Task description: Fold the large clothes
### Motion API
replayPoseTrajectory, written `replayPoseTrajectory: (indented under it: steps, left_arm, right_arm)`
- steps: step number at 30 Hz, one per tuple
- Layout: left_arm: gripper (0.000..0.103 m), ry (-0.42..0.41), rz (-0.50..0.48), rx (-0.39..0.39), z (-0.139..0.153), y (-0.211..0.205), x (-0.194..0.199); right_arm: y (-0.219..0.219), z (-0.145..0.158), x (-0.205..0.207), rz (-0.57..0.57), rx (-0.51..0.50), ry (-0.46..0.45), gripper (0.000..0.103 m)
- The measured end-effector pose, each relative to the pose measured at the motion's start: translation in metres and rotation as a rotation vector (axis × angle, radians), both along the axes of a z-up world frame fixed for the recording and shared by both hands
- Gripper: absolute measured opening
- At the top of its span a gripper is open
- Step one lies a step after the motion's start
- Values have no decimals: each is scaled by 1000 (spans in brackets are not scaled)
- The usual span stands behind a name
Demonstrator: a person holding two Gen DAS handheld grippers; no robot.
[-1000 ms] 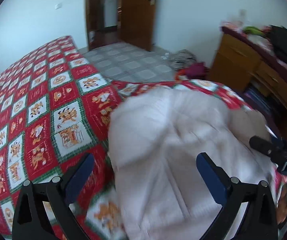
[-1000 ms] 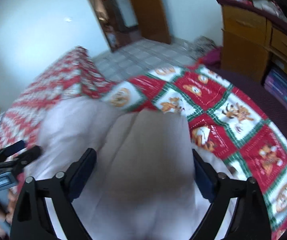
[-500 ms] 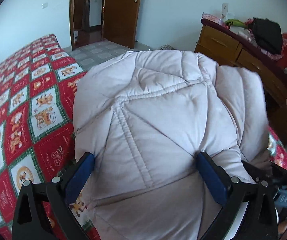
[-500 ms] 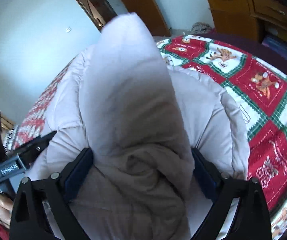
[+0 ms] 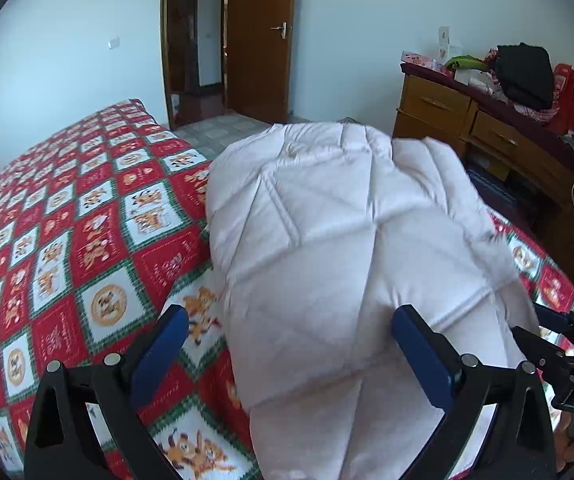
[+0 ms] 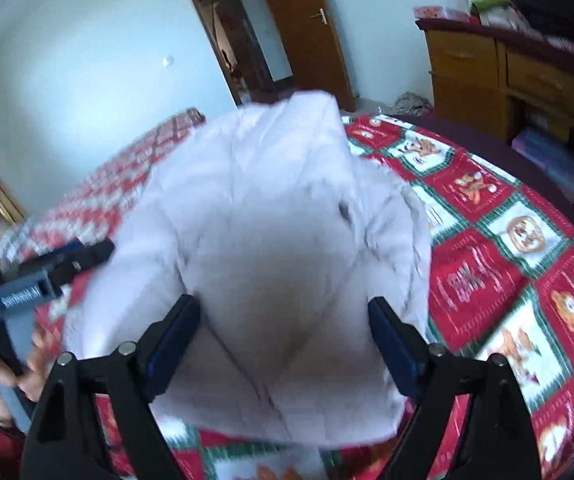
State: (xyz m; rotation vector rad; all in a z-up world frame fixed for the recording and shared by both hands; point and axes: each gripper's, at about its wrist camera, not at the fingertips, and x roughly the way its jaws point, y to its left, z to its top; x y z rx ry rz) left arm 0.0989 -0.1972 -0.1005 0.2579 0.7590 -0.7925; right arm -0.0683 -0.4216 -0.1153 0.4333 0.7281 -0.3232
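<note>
A pale pink quilted puffer coat lies bunched on the bed with the red, white and green cartoon bedspread. My left gripper is open, its blue pads wide apart over the coat's near left edge. My right gripper is open too, its pads spread on either side of the coat, which rises in a hump in front of it. The right gripper's tip shows in the left wrist view; the left gripper's shows in the right wrist view.
A wooden dresser piled with clothes and bags stands right of the bed. An open wooden door and a tiled floor lie beyond the bed's far end. A clothes heap lies on the floor by the dresser.
The coat was lifted and swung up in front of both cameras, and now it has dropped lower onto the bed. Both grippers stay wide open around it.
</note>
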Motion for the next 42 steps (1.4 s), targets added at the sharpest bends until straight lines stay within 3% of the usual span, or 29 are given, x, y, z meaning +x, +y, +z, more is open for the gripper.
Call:
replayPoseTrajectory:
  steps: [4, 8, 14, 18, 20, 23, 28, 32, 38, 42]
  left_arm:
    - [102, -52, 14, 31, -7, 0, -8]
    - [102, -76, 31, 44, -5, 8, -18]
    - [102, -160, 51, 52, 13, 26, -49]
    - [102, -196, 67, 30, 30, 38, -74]
    - [102, -197, 105, 16, 44, 45, -85]
    - [102, -215, 141, -8, 64, 52, -97]
    - [102, -327, 217, -64, 96, 71, -124]
    - [102, -327, 276, -119, 111, 90, -137]
    - [102, -386, 272, -139, 123, 97, -156]
    - [102, -353, 249, -169, 125, 102, -160]
  right_arm:
    - [-11, -24, 3, -20, 118, 10, 90]
    - [-7, -20, -2, -37, 111, 27, 92]
    - [21, 36, -47, -56, -131, -39, 92]
    - [42, 68, -77, -71, -282, -123, 103]
    - [45, 79, -85, -93, -327, -176, 103]
    - [48, 99, -94, -119, -352, -254, 103]
    - [61, 122, -112, -167, -415, -352, 103]
    - [67, 132, -122, -187, -459, -404, 103]
    - [74, 141, -130, -205, -468, -455, 103]
    - [79, 143, -132, -201, -481, -468, 103]
